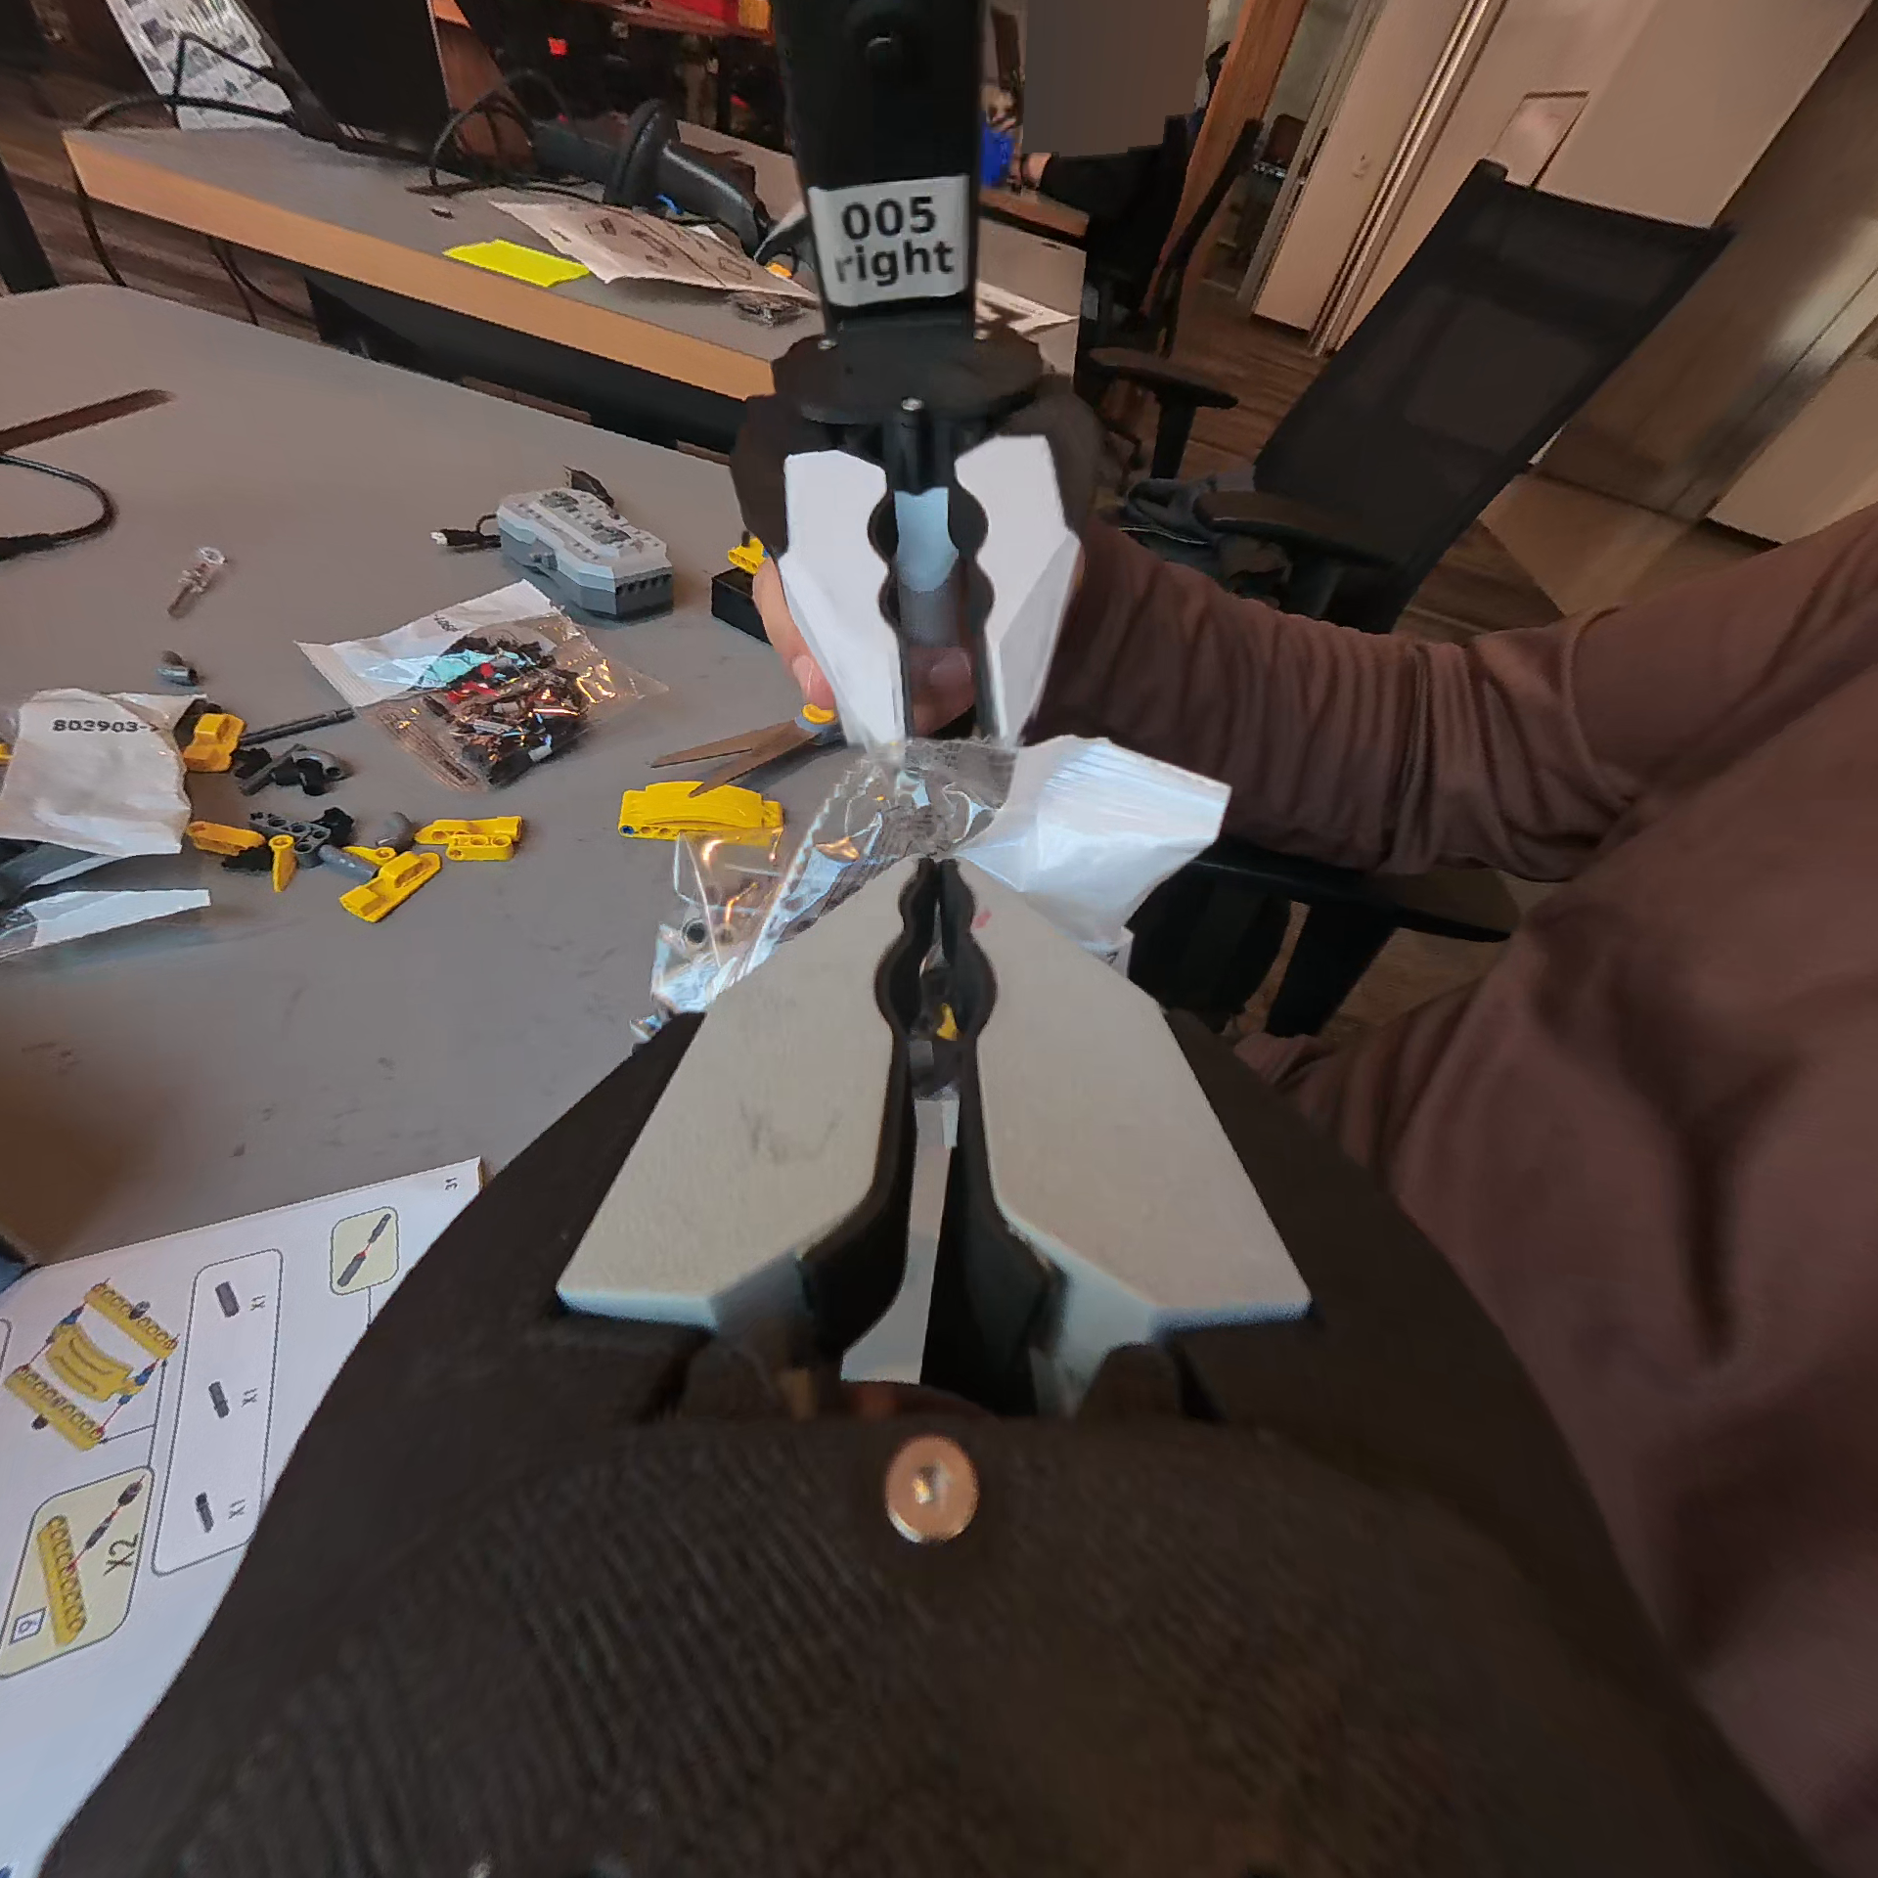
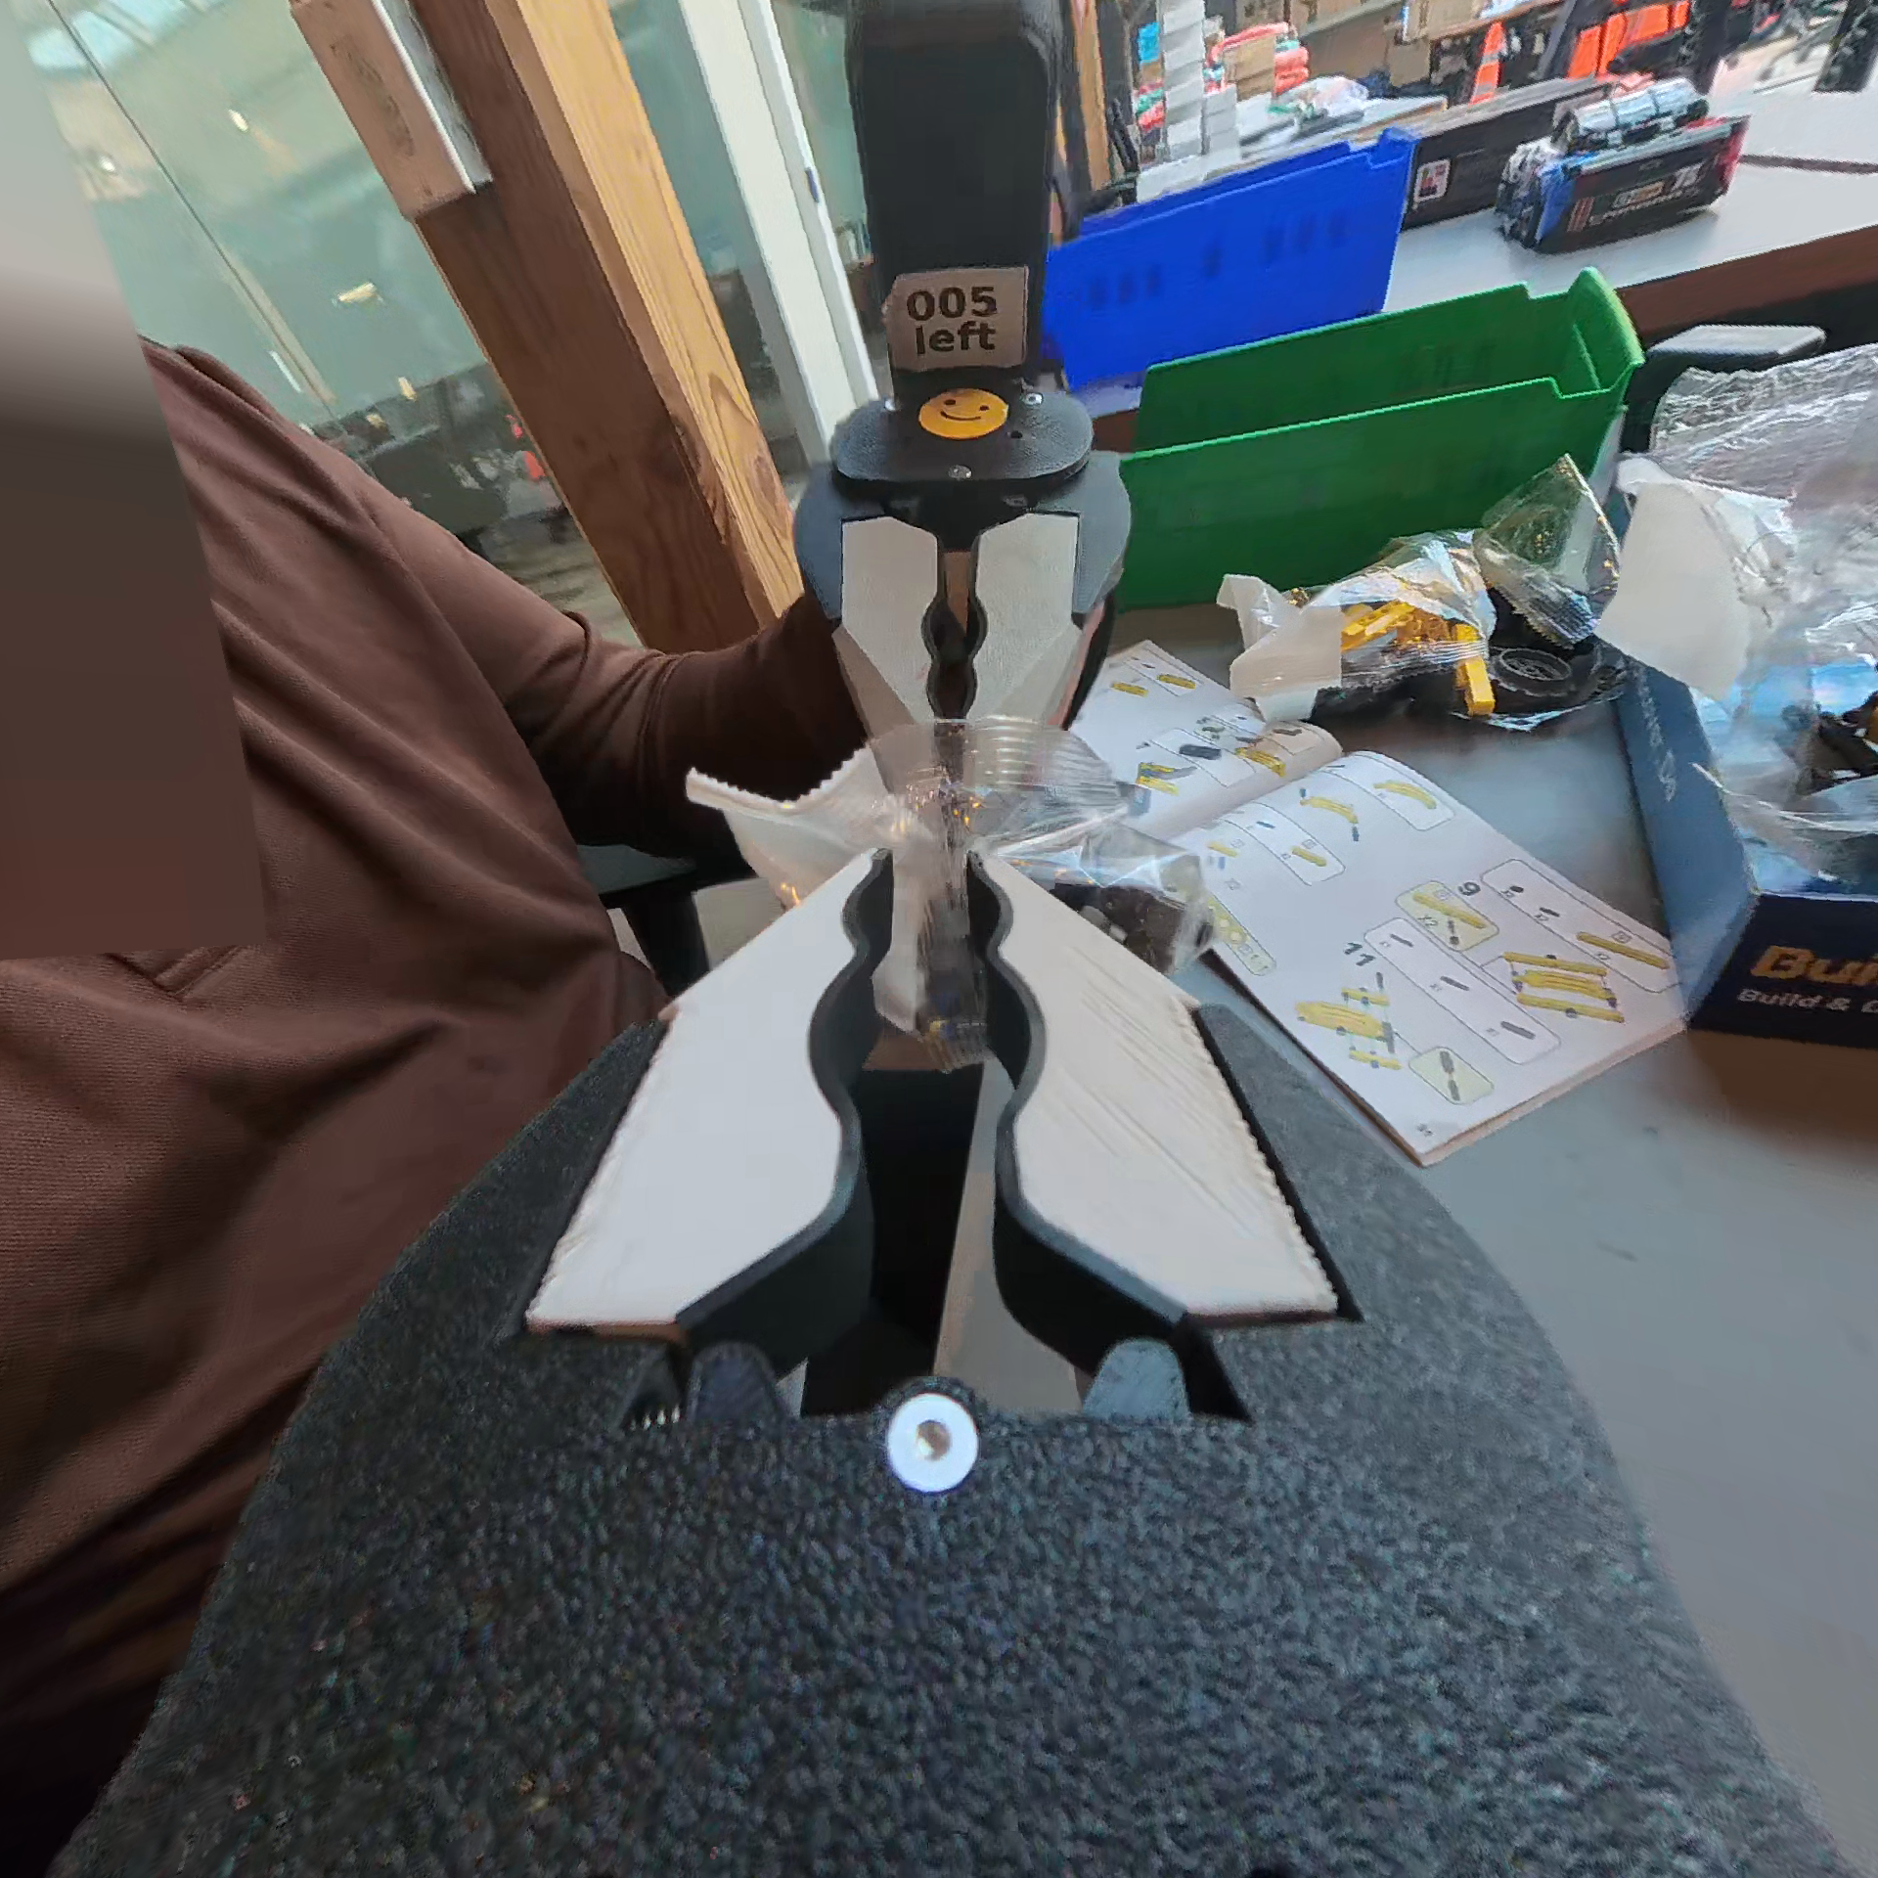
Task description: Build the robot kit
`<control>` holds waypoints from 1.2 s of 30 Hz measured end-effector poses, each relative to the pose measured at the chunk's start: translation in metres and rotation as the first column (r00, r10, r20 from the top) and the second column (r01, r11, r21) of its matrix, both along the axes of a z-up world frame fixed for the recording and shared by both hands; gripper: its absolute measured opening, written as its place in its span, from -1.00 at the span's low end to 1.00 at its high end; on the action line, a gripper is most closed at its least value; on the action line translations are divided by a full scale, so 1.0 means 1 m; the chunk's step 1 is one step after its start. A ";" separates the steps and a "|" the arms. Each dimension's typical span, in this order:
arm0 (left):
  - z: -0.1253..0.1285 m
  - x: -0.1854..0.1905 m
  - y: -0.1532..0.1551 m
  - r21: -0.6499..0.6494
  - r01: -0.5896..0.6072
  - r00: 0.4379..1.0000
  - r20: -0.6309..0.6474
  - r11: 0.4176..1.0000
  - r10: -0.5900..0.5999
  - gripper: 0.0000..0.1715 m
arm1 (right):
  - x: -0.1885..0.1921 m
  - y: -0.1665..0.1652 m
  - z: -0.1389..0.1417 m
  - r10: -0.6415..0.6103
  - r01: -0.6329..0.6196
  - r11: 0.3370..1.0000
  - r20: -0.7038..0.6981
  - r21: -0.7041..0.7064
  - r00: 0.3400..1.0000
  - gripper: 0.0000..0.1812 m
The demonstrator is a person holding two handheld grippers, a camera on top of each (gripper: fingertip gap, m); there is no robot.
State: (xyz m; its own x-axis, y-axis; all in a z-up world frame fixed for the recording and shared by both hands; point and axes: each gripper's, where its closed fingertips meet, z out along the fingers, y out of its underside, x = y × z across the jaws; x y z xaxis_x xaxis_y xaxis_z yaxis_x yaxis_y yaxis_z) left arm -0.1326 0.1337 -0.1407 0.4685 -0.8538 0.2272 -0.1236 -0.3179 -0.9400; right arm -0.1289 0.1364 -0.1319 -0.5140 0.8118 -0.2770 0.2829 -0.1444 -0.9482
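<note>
A small clear plastic bag (image 1: 915, 803) with a white panel and dark small parts inside is held in the air between my two grippers, above the grey table's (image 1: 305, 1016) edge. My left gripper (image 1: 940, 874) is shut on one edge of it. My right gripper (image 1: 915, 742) faces it tip to tip and is shut on the opposite edge. In the right wrist view the bag (image 2: 976, 783) is bunched between my right gripper's (image 2: 930, 864) tips, with the left gripper (image 2: 950, 711) just beyond. The bag's filled part (image 2: 1128, 904) hangs to the right.
Loose yellow and grey building parts (image 1: 386, 864), another parts bag (image 1: 498, 691), a grey battery box (image 1: 584, 544) and scissors (image 1: 752, 752) lie on the table. An instruction booklet (image 2: 1372, 915), green bin (image 2: 1372, 437), blue box (image 2: 1728, 915) and a brown sleeve (image 1: 1423, 711) are close. My left and right fingertips are right by each other.
</note>
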 end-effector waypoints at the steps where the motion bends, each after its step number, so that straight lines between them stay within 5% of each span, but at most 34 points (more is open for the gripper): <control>1: -0.001 -0.001 0.000 0.007 -0.006 1.000 -0.014 1.000 0.006 -1.00 | 0.002 0.002 0.005 0.009 -0.009 0.999 -0.013 -0.051 1.000 -0.85; 11: 0.003 0.004 -0.004 0.038 -0.001 0.999 -0.048 0.999 0.003 -1.00 | -0.003 0.000 0.003 0.018 -0.016 0.993 0.015 -0.120 1.000 -0.98; 14: 0.000 0.004 -0.006 0.049 0.008 0.997 -0.081 0.999 -0.005 -1.00 | -0.006 0.002 -0.001 0.018 -0.011 0.987 0.045 -0.158 0.999 -0.84; 24: -0.002 0.010 -0.015 0.095 0.062 0.991 -0.126 0.994 -0.049 -1.00 | 0.000 -0.019 0.000 0.173 -0.152 0.945 0.049 -0.290 0.984 -0.82; 36: 0.001 0.004 -0.014 0.096 0.045 0.991 -0.134 0.994 -0.032 -1.00 | -0.004 -0.015 0.004 0.150 -0.133 0.936 0.029 -0.325 0.988 -0.93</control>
State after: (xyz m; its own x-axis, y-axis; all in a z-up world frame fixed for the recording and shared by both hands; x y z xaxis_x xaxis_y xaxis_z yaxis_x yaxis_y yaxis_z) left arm -0.1283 0.1193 -0.1394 0.4552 -0.8868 0.0798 -0.2587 -0.2176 -0.9411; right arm -0.1328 0.1217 -0.1278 -0.5945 0.5949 -0.5409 0.3709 -0.3940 -0.8410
